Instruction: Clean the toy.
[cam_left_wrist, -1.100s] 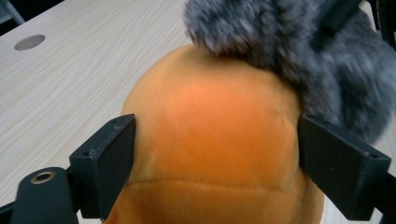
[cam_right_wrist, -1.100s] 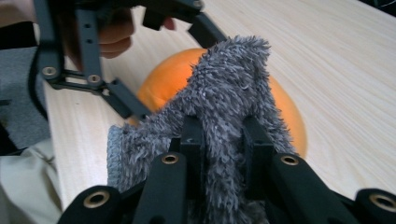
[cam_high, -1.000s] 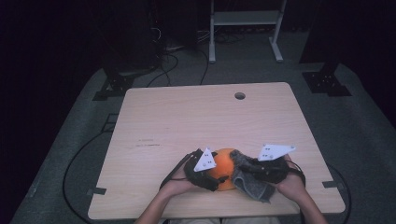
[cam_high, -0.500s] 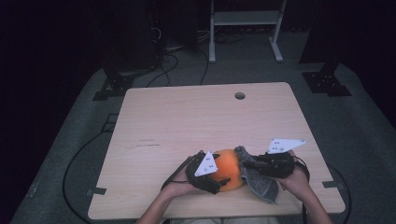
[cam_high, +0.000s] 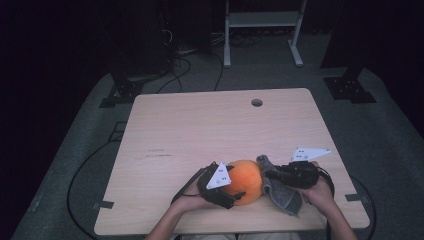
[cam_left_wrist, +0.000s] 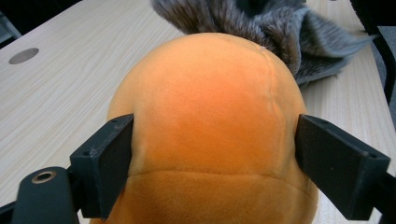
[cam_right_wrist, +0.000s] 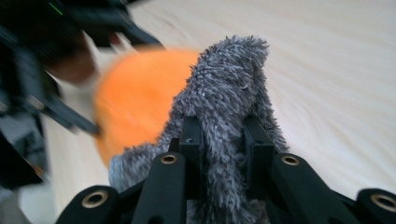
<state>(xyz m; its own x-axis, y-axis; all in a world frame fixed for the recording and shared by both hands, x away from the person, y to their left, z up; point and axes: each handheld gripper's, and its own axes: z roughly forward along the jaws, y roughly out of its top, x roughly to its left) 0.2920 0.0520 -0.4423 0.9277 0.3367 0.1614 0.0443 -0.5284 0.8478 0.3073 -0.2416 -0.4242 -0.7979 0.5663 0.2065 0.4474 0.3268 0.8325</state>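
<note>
Two grippers share the work near the table's (cam_high: 165, 130) front edge. The left gripper (cam_left_wrist: 212, 161) squeezes the orange plush ball (cam_left_wrist: 210, 121) to keep it steady, while the right gripper (cam_right_wrist: 223, 140) pinches the fuzzy grey cloth (cam_right_wrist: 229, 88) beside it, probably to pull it off.

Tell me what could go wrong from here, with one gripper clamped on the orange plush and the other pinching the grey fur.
1. The right gripper pinches only a thin fold of the grey furry cloth; a hard pull could slip it free.
2. The left gripper squeezes the round orange plush at its sides; the soft ball might squirt out.
3. Both sit near the table front edge, so a dropped piece could fall off.
</note>
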